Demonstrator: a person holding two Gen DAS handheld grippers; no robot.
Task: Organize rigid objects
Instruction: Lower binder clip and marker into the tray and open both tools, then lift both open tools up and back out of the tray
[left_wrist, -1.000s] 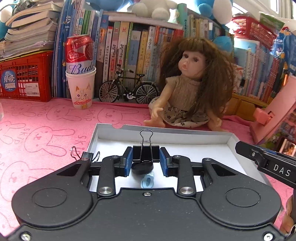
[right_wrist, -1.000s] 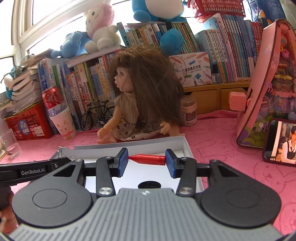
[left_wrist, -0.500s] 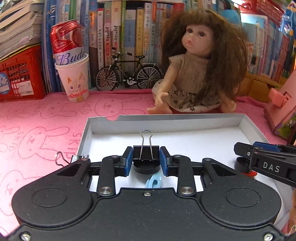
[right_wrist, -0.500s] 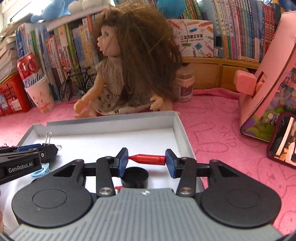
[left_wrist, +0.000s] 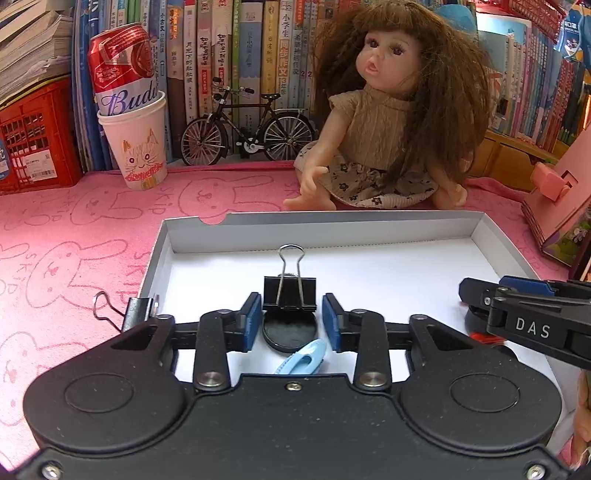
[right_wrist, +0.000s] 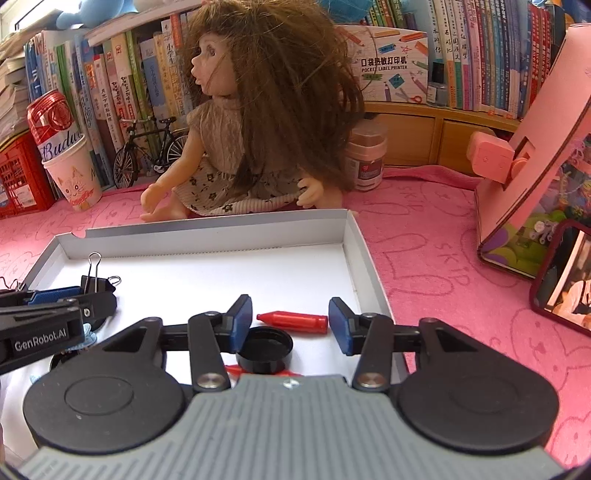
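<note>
The white tray holds two black caps, one binder clip, one blue clip and one red cap. The left gripper stands open, binder clip between its tips. The right gripper is open, red cap between its fingers, touching neither.

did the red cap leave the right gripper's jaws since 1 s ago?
Yes. The red cap now lies on the white tray floor; the right gripper has opened, with gaps either side of it.
</note>
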